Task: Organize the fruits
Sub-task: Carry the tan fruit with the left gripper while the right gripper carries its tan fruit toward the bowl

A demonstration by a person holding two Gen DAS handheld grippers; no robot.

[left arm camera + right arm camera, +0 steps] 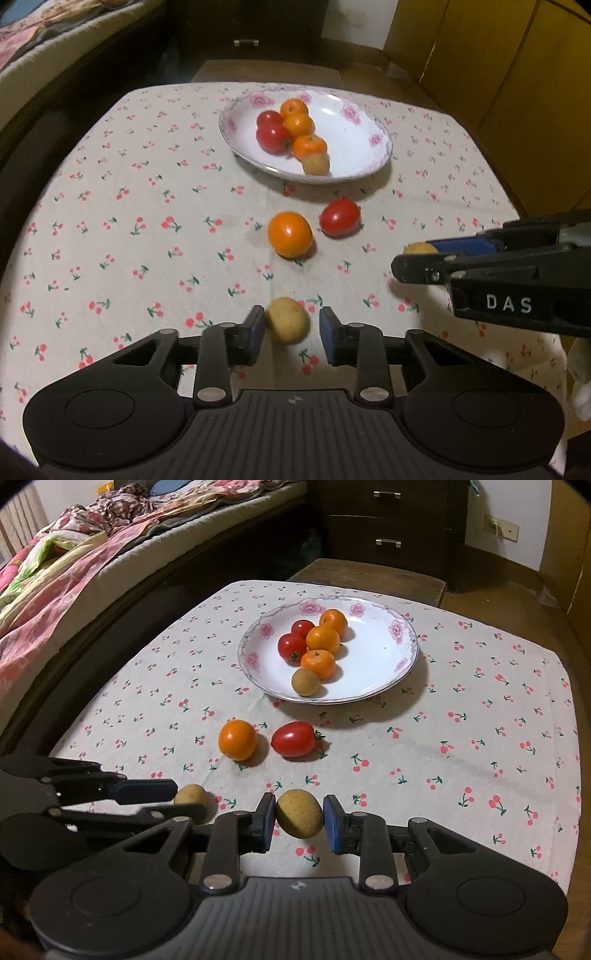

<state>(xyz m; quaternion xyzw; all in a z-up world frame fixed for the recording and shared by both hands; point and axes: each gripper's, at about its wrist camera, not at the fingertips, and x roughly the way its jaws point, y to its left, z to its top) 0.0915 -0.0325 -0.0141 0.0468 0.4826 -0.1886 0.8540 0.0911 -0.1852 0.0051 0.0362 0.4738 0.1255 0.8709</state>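
Tan-skinned and round, one longan (298, 813) sits clamped between the right gripper's (299, 821) blue pads. The left gripper (291, 334) stands parted around another longan (287, 319) on the cherry-print tablecloth (129, 240), right pad clear of it. An orange (290, 234) and tomato (340, 217) lie before the floral plate (362, 147).

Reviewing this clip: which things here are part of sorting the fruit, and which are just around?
Job: plate, orange and tomato on the cloth, brown fruit in the right hand-held gripper, brown fruit at the left hand-held gripper.
Around: bed, drawers.
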